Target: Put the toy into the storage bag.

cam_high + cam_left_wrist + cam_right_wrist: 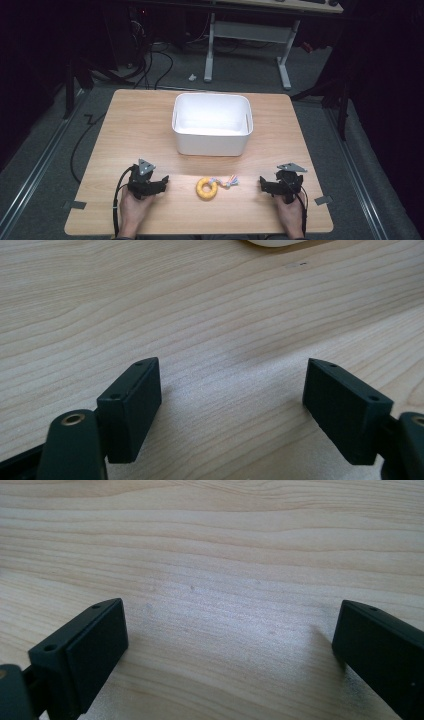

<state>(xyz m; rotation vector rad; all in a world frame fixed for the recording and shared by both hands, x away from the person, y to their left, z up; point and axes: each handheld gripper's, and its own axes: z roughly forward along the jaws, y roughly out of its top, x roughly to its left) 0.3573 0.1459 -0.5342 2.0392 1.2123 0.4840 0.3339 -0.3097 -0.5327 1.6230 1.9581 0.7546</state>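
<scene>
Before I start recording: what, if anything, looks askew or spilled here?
Nothing stands out. The bin sits upright, the yellow ring toy lies flat nearby, and both grippers are open.

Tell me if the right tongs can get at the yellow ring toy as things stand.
Probably yes: the right tongs are open, and bare table lies between them and the ring toy.

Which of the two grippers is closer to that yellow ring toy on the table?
Left, though only slightly. The left gripper sits to the left of the yellow ring toy, and the right gripper sits to its right, past the toy's coloured tassel. Both are open, touching nothing.
</scene>
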